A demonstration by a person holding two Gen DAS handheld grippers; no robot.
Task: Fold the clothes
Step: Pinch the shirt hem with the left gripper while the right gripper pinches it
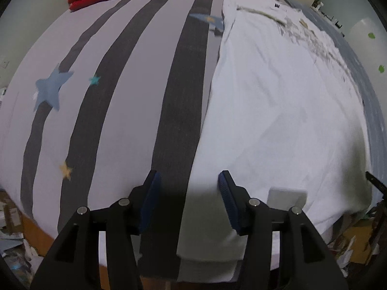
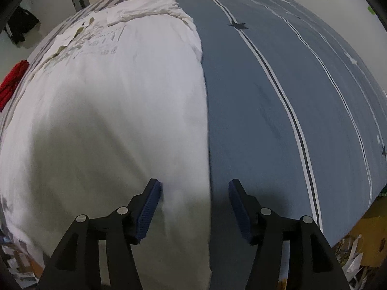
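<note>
The white shirt (image 1: 278,111) lies flat on the bed (image 1: 150,77), collar at 12 o'clock, hem toward me, so each side edge is free for folding. My left tongs (image 1: 188,183) straddle its left edge, my right tongs (image 2: 194,188) its right edge. Both are spread, pinching nothing, pointing steeply down.

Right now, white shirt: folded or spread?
Spread. The white shirt lies flat on the bed, print and collar visible; sleeve area bunched at the far end.
</note>
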